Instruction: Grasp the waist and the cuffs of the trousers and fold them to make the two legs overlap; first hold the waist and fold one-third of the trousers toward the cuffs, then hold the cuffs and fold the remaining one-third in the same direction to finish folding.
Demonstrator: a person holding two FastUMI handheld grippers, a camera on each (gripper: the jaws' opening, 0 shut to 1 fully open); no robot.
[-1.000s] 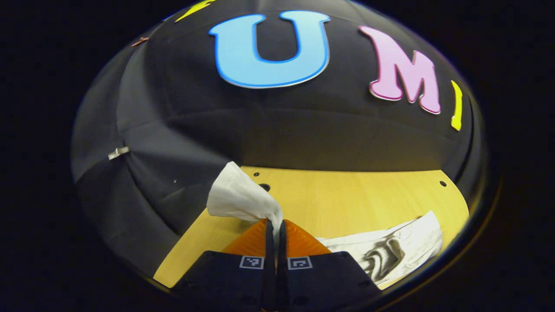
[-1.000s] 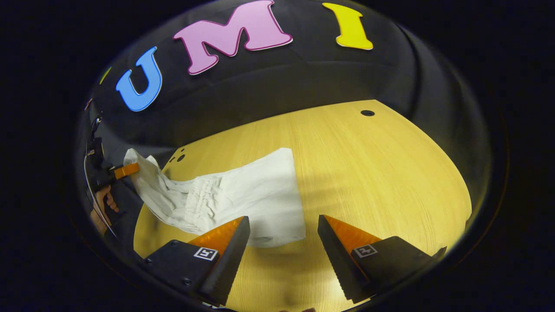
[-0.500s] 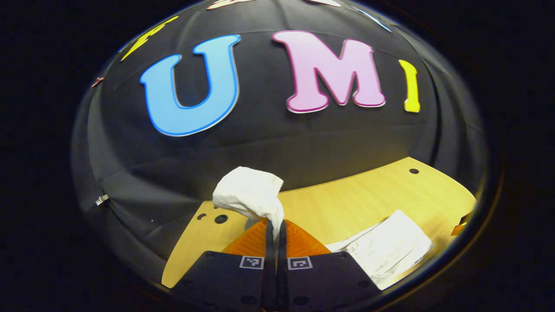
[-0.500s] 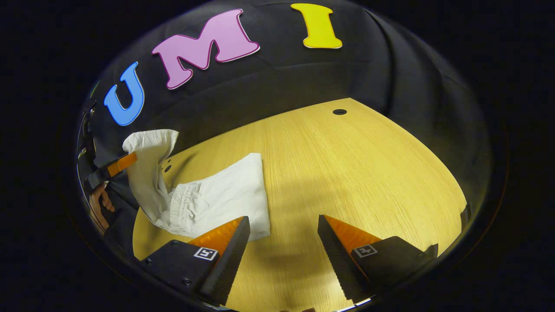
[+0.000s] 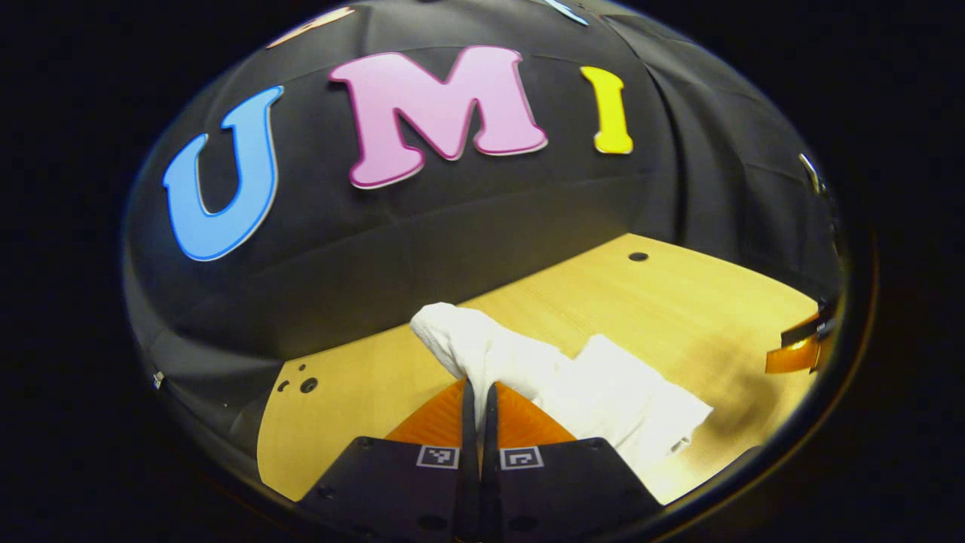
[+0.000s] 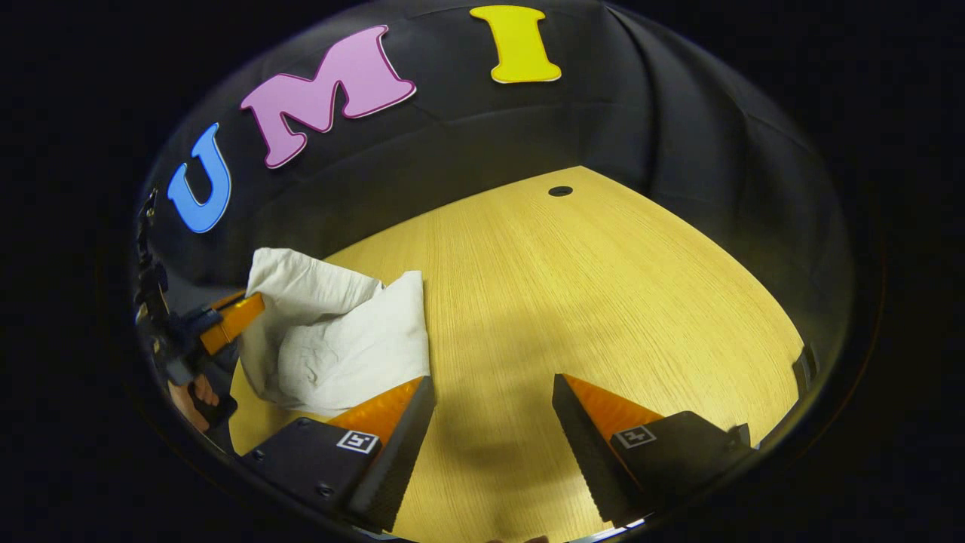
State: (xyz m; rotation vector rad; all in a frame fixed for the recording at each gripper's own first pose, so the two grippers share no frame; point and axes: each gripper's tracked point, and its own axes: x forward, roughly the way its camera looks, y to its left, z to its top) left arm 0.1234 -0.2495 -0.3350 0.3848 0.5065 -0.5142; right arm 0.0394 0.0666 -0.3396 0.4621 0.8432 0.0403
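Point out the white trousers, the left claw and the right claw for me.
white trousers [image 6: 339, 347]: right gripper view, the folded bundle's top layer.
left claw [image 5: 479, 392]: left gripper view, between its fingertips, shut on cloth.
right claw [image 6: 494, 388]: right gripper view, the open gap.

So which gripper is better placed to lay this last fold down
Left. The left gripper is shut on the trousers, over the folded part. The right gripper is open above bare table.
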